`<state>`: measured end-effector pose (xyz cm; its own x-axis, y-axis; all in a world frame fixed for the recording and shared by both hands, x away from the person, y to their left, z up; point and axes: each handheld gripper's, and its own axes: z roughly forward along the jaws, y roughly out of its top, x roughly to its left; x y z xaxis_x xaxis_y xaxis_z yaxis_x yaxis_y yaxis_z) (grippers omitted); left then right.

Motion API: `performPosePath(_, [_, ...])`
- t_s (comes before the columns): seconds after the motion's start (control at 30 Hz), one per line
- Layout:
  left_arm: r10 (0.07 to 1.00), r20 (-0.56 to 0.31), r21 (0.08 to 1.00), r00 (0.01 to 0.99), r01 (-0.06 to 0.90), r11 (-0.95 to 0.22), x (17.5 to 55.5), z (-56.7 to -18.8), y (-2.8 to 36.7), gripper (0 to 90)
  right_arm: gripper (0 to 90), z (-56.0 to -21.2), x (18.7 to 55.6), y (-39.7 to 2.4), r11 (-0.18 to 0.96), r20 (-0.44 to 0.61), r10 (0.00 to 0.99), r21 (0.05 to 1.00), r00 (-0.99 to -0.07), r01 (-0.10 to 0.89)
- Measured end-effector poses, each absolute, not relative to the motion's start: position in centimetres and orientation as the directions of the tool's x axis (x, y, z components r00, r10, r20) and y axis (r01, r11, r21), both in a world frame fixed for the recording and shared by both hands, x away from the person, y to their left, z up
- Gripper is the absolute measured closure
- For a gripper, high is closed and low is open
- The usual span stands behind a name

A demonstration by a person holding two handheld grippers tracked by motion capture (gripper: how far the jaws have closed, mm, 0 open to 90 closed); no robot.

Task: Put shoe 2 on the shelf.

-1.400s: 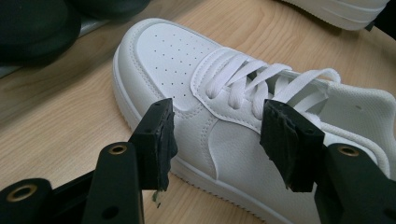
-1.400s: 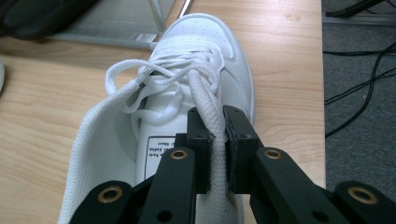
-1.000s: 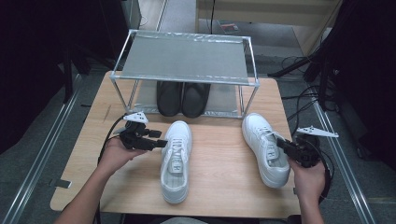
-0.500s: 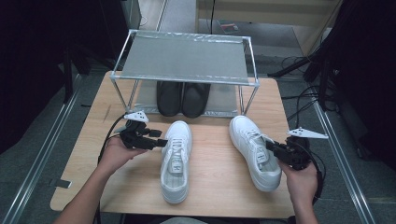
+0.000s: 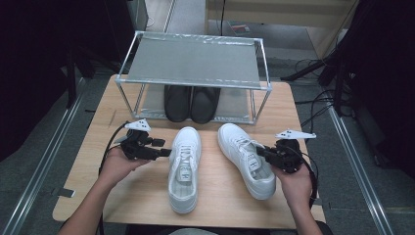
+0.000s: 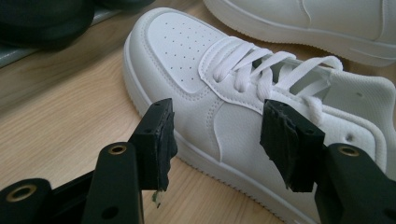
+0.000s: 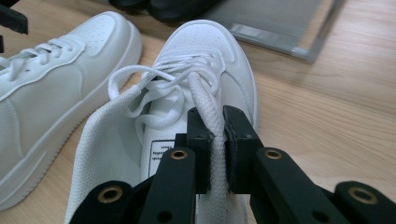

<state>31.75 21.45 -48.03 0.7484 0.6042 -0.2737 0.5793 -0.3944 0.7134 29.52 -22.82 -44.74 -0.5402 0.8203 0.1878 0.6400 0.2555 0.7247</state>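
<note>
right gripper [image 7: 215,140]: clamped on the collar edge of the right white sneaker [image 5: 246,157], the fabric rim pinched between the pads; seen in the high view at [image 5: 274,155]. Grip is judged to be placed at the opening because a thin rim suits narrow jaws and lets the shoe be dragged or lifted.
left gripper [image 6: 217,140]: jaws apart, nothing pressed; held level at the side wall of the left white sneaker [image 6: 243,116], one pad on either side of the mid-panel but short of it. Seen in the high view at [image 5: 164,152]. Probably parked there to steady the shoe or to close on its side next.
right white sneaker: flat on the counter [image 5: 147,196], toe angled toward the rack, heel toward the person; laces loose. Lies just beside the other shoe, not touching.
left white sneaker: flat on the counter, toe pointing to the rack, roughly straight, in the middle of the counter.
rack [image 5: 195,61]: two-tier metal frame at the far edge; top shelf bare, so it is judged the likely place for the white pair.
black shoes [image 5: 192,103]: pair set side by side on the lower tier, toes facing out.
step in hand: right shoe gripped for moving; left shoe not yet gripped.
risk: collar fabric may slip or fold under the shoe's weight if lifted by the rim alone.
</note>
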Motion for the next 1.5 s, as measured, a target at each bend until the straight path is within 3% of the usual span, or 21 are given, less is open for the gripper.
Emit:
performPosePath(0.27, [0.62, -0.281, 0.713, 0.733, 0.591, -0.376, 30.9, -48.3, 22.2, 46.9, 83.8, -45.2, 30.2, -20.3, 0.315, 0.188, 0.778, 0.71, -0.6, 0.63])
performPosePath(0.43, [0.603, -0.276, 0.701, 0.748, 0.586, -0.406, 30.3, -48.5, 22.0, 67.1, 83.5, -45.6, 30.4, -18.9, 0.345, 0.181, 0.757, 0.705, -0.628, 0.619])
performPosePath(0.6, [0.571, -0.296, 0.683, 0.766, 0.588, -0.434, 30.3, -48.9, 21.3, 74.6, 82.0, -45.8, 30.1, -18.4, 0.362, 0.18, 0.743, 0.702, -0.645, 0.613])
performPosePath(0.97, [0.537, -0.291, 0.655, 0.792, 0.574, -0.492, 30.2, -49.8, 19.7, 77.7, 78.7, -46.3, 29.6, -18.0, 0.367, 0.193, 0.729, 0.701, -0.657, 0.612])
performPosePath(1.07, [0.535, -0.302, 0.655, 0.789, 0.579, -0.485, 30.2, -49.9, 19.8, 77.3, 71.3, -46.6, 29.8, -18.2, 0.384, 0.227, 0.694, 0.686, -0.683, 0.618])
performPosePath(1.27, [0.537, -0.294, 0.66, 0.791, 0.574, -0.485, 30.0, -49.9, 19.9, 77.2, 65.3, -46.5, 30.0, -18.7, 0.371, 0.261, 0.653, 0.708, -0.711, 0.6])
performPosePath(1.43, [0.54, -0.291, 0.665, 0.79, 0.573, -0.479, 30.0, -49.9, 20.3, 77.3, 70.1, -45.3, 29.8, -19.9, 0.311, 0.289, 0.611, 0.768, -0.737, 0.56])
performPosePath(1.47, [0.541, -0.294, 0.666, 0.788, 0.575, -0.476, 30.1, -50.0, 20.4, 77.6, 81.8, -45.0, 29.9, -20.7, 0.314, 0.283, 0.593, 0.781, -0.754, 0.539])
performPosePath(1.5, [0.542, -0.297, 0.661, 0.786, 0.579, -0.478, 30.1, -50.1, 20.4, 77.7, 86.2, -45.0, 30.0, -21.0, 0.313, 0.285, 0.597, 0.778, -0.75, 0.545])
